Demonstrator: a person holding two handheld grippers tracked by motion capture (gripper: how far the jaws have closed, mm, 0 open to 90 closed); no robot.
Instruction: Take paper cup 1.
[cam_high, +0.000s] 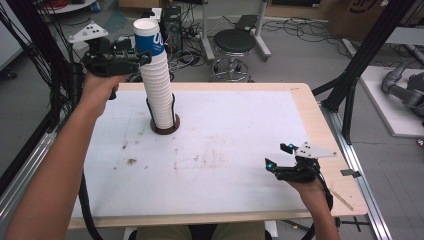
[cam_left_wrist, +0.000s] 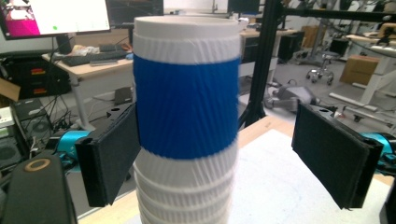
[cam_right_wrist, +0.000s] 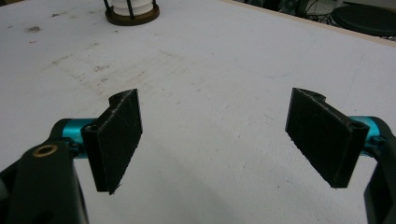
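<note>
The light, thin-walled, easily crushed white ribbed paper cup with a blue band (cam_left_wrist: 187, 109), topping the tall stack in the dark round holder (cam_high: 165, 128) on the bench, is flanked by the spread left tool (cam_left_wrist: 219, 154) and is best pinched gently at the band, while the right tool (cam_right_wrist: 219, 140) is held spread low over the bench.

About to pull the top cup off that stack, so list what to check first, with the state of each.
1. Left gripper open around the blue-banded white ribbed paper cup: ok.
2. Both jaws touching the cup: not ok; the right-hand jaw stands apart.
3. Tall stack of white cups upright in its round brown base: ok, leaning slightly.
4. Right gripper open, low over the white table mat: ok.
5. Cup loose from the stack: cannot tell.
</note>
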